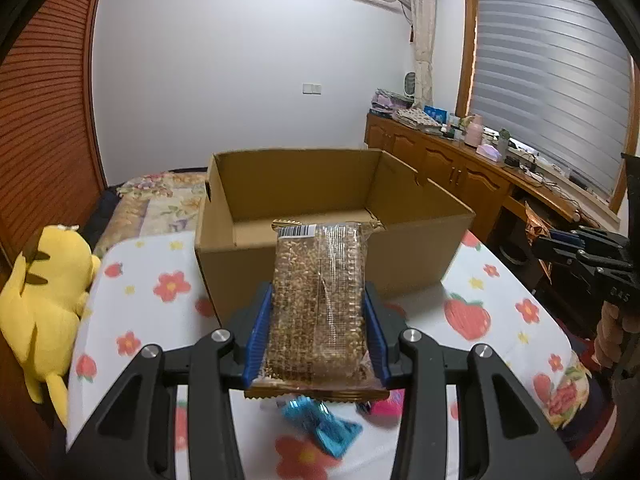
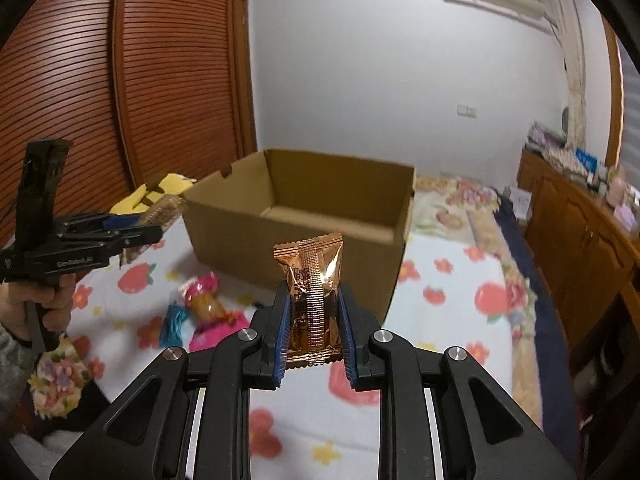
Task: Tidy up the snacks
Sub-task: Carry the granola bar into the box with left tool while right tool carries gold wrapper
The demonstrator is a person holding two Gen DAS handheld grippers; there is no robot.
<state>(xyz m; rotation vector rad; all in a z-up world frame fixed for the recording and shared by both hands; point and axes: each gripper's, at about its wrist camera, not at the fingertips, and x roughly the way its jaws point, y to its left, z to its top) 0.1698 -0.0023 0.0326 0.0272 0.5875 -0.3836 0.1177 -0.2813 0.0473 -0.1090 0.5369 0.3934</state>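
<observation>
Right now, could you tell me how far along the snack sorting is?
Nothing shows inside the cardboard box yet. In hand: the left gripper clamps a grain bar, the right gripper a copper packet. Left: the blue and pink snacks on the cloth.

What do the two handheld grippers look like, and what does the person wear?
Both the left gripper and the right gripper are black plastic with ribbed blue finger pads and silver pivot screws. The left gripper's side carries small white lettering. A grey knitted sleeve shows.

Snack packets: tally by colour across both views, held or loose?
Clear, grain bar, in left hand-held gripper: 1
Copper foil, in right hand-held gripper: 1
Blue, on tablecloth: 1
Pink, on tablecloth: 1
Total: 4
</observation>
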